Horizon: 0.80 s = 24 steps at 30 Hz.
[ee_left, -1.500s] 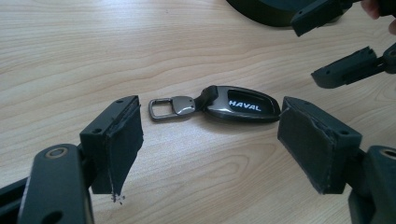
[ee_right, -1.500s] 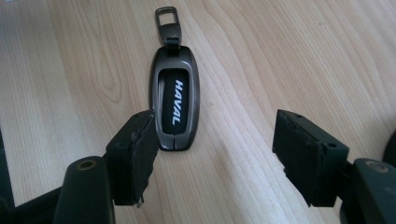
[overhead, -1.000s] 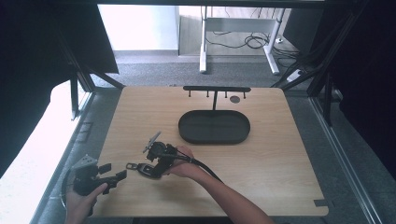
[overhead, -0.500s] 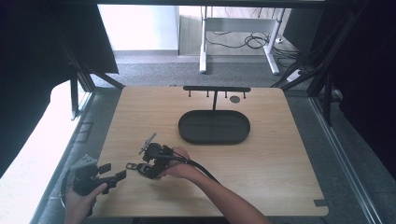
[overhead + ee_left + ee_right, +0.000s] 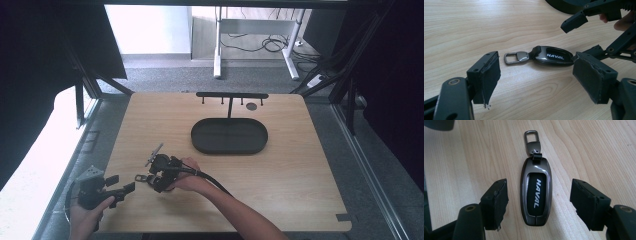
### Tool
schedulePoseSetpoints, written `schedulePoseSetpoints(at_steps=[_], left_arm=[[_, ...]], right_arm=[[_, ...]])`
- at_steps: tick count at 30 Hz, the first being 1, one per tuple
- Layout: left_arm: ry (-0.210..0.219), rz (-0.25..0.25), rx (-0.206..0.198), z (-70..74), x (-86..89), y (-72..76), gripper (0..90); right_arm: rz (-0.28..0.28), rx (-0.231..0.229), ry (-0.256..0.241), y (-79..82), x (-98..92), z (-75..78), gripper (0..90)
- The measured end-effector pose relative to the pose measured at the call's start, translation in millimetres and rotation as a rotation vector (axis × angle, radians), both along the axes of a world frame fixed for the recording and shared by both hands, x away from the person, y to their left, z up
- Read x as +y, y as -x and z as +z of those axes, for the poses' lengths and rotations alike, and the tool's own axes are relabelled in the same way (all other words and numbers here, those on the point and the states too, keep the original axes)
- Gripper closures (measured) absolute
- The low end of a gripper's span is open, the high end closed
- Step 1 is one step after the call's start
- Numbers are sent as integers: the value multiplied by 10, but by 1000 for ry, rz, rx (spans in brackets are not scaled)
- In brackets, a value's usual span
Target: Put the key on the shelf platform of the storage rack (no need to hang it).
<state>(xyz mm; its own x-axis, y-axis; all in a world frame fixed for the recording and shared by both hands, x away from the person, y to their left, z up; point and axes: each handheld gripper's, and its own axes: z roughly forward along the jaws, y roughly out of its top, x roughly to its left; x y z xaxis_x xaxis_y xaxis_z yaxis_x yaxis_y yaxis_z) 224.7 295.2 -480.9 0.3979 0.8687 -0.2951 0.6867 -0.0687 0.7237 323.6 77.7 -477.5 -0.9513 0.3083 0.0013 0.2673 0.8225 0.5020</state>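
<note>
Near the left front of the oval tray (image 5: pixel 229 136), the key fob (image 5: pixel 535 193) is straddled untouched by the right gripper's (image 5: pixel 539 206) spread jaws, closure judged next, while the left gripper (image 5: pixel 536 75) is held agape beside it.

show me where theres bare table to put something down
Bare wood runs right of the tray to the table edge, and along the front right. The near left is crowded: key fob between the open right gripper and left gripper.
</note>
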Motion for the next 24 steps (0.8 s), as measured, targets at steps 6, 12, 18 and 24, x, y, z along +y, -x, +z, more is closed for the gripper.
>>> schedulePoseSetpoints(at_steps=[6, 12, 18, 24], left_arm=[[-1, -4, 3, -7, -12, -5, 221], [-1, -4, 2, -6, -10, -4, 221], [-2, -8, 4, -10, -23, -6, 220], [-2, -6, 6, -17, -15, -9, 220]], right_arm=[[-5, 4, 5, -1, 2, -10, 307], [3, 4, 10, 5, 26, -26, 308], [11, 7, 21, 6, 85, -53, 308], [18, 18, 24, 9, 124, -91, 308]])
